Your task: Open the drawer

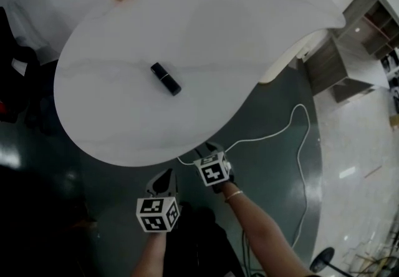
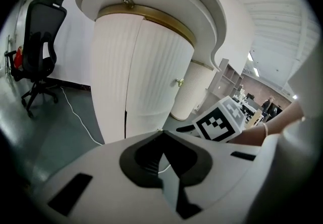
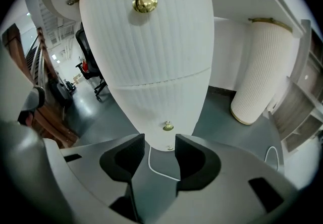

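**Centre the knob between the jaws, then pull straight**

The right gripper (image 3: 160, 140), jaws wide and empty, aims low, well under the table top (image 1: 187, 51). It should rise until the brass knob (image 3: 145, 2) sits between the pads, then clamp firmly and draw straight out. The drawer (image 3: 146, 41), curved, ribbed and white, sits just under the table top and looks shut. The left gripper (image 2: 160, 142) has its jaws together on nothing.

My left claw (image 2: 161, 151) has its jaws pressed together with nothing between them. Ahead stands a ribbed white pedestal (image 2: 136, 66) under the tabletop (image 2: 202, 1), with a small brass knob (image 2: 179, 82) on its right side. A black office chair (image 2: 43, 26) sits at far left
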Available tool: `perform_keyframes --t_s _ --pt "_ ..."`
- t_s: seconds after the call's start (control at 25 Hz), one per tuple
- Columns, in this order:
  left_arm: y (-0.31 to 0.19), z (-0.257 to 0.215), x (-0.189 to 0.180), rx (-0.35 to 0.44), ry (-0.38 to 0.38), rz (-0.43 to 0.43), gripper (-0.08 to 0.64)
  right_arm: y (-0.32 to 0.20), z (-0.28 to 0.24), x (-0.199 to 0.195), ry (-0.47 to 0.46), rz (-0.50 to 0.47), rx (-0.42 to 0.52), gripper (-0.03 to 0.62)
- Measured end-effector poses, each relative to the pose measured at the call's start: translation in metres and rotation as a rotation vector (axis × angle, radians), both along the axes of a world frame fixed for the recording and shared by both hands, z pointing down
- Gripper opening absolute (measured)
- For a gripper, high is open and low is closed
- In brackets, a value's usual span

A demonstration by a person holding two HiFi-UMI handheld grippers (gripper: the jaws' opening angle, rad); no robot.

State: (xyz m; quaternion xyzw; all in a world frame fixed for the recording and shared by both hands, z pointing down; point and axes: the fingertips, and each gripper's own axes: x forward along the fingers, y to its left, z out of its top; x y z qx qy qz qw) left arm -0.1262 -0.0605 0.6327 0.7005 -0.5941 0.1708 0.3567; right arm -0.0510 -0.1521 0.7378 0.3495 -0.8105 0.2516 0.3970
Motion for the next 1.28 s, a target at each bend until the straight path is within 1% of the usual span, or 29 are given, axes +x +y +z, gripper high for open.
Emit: perform_keyframes --t_s 0.32,0.56,0.68,0.8,0.92,1.12,1.16,1.28 --pt "-0.013 0.021 -0.006 0.028 -0.023 0.019 0.003 -0.023 0.029 -0.013 0.030 -0.030 0.051 0.169" --pt "-0.017 0.029 -0.005 0.049 -0.036 0.037 0.003 -0.028 0.048 -0.017 0.074 -0.100 0.072 0.169" --pt "-0.018 0.033 -0.004 0.057 -0.034 0.041 0.003 -0.032 0.055 -0.016 0.081 -0.095 0.080 0.169" --pt "-0.017 0.036 -0.003 0.059 -0.033 0.045 0.003 -0.039 0.054 -0.020 0.065 -0.097 0.091 0.168" --pt "-0.017 0.040 -0.005 0.060 -0.038 0.040 0.003 -0.043 0.055 -0.027 0.049 -0.120 0.084 0.167" --pt "-0.014 0.045 -0.008 0.058 -0.033 0.032 0.003 -0.040 0.070 -0.027 0.088 -0.142 0.054 0.167" --pt "-0.015 0.045 -0.009 0.060 -0.033 0.029 0.003 -0.040 0.073 -0.027 0.096 -0.145 0.051 0.163" --pt "-0.015 0.045 -0.014 0.064 -0.030 0.017 0.003 -0.040 0.078 -0.024 0.119 -0.151 0.046 0.106"
